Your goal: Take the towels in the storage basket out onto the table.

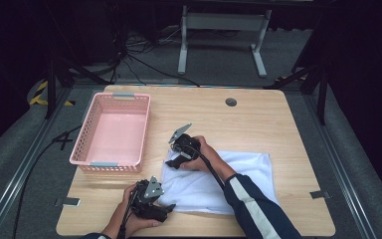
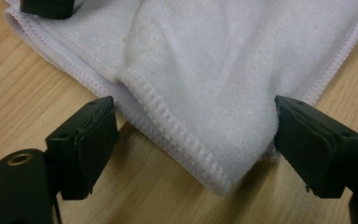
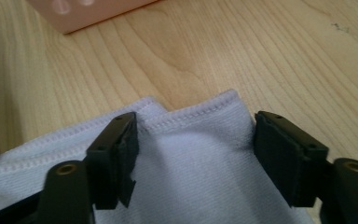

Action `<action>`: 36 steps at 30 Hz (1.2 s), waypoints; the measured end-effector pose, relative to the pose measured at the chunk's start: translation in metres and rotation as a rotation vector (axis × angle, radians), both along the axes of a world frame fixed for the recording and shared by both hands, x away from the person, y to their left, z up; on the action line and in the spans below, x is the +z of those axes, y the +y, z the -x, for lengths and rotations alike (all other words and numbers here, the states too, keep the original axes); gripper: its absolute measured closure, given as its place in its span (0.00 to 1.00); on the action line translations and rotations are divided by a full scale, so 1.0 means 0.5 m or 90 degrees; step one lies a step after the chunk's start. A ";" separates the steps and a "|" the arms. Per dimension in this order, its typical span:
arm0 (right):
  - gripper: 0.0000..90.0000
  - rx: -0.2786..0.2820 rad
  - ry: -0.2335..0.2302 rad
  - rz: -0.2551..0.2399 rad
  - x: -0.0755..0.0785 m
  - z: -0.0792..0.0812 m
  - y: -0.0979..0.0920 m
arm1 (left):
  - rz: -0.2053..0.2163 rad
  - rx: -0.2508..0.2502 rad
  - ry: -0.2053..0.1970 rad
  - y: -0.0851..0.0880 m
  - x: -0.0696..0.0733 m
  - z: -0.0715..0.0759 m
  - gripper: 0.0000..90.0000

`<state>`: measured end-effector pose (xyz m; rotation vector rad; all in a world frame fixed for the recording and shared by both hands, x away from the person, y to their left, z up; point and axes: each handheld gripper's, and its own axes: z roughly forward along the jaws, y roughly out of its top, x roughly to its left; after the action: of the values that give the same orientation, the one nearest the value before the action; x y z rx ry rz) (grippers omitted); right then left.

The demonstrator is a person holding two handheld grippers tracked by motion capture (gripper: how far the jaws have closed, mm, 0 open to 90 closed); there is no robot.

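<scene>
A white terry towel (image 1: pixel 219 181) with stitched hems lies folded flat on the pale wood-grain tabletop (image 1: pixel 258 124), just right of a pink perforated plastic basket (image 1: pixel 113 130). The left tongs (image 2: pixel 196 140) stand wide apart astride the towel's near-left corner, the pads not pressing it. The right tongs (image 3: pixel 196 156) are also apart, straddling the far-left corner with its doubled hem between the ribbed black pads (image 3: pixel 279 154), gripping nothing.

White towel (image 1: pixel 219 181), pink basket (image 1: pixel 113 130)
</scene>
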<state>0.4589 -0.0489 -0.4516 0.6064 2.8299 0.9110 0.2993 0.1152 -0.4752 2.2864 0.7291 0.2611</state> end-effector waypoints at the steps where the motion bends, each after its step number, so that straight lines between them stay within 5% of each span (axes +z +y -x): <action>1: 0.50 0.019 0.009 -0.003 0.003 0.005 0.002 | 0.000 0.002 -0.001 -0.002 0.002 -0.004 0.24; 4: 0.56 0.034 0.008 0.002 0.005 0.006 0.003 | 0.005 0.005 0.000 -0.004 0.003 -0.005 0.28; 9: 0.76 0.057 0.017 0.019 0.011 0.015 0.014 | 0.010 0.001 -0.003 -0.006 0.007 -0.012 0.49; 13: 0.76 0.058 0.019 0.018 0.011 0.014 0.013 | 0.014 -0.003 -0.002 -0.009 0.007 -0.018 0.55; 16: 0.67 0.051 0.012 0.016 0.010 0.015 0.013 | 0.013 -0.005 -0.010 -0.009 0.008 -0.020 0.59; 18: 0.43 0.028 -0.028 0.034 0.011 0.016 0.016 | 0.014 -0.008 -0.007 -0.008 0.009 -0.021 0.66; 24: 0.22 -0.020 -0.024 0.041 0.002 0.002 0.016 | 0.009 -0.013 -0.006 -0.007 0.011 -0.019 0.74; 27: 0.29 -0.008 0.004 0.021 -0.003 -0.005 0.012 | 0.009 -0.015 -0.002 -0.005 0.011 -0.019 0.78; 31: 0.63 0.052 0.031 0.018 0.008 0.005 0.018 | 0.001 -0.015 0.002 -0.002 0.013 -0.020 0.78; 36: 0.82 0.074 0.045 0.018 0.011 0.011 0.022 | -0.005 -0.007 0.000 0.003 0.016 -0.016 0.78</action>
<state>0.4531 -0.0381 -0.4461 0.4837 2.9635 0.8833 0.3072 0.1169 -0.4674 2.2981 0.7164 0.2590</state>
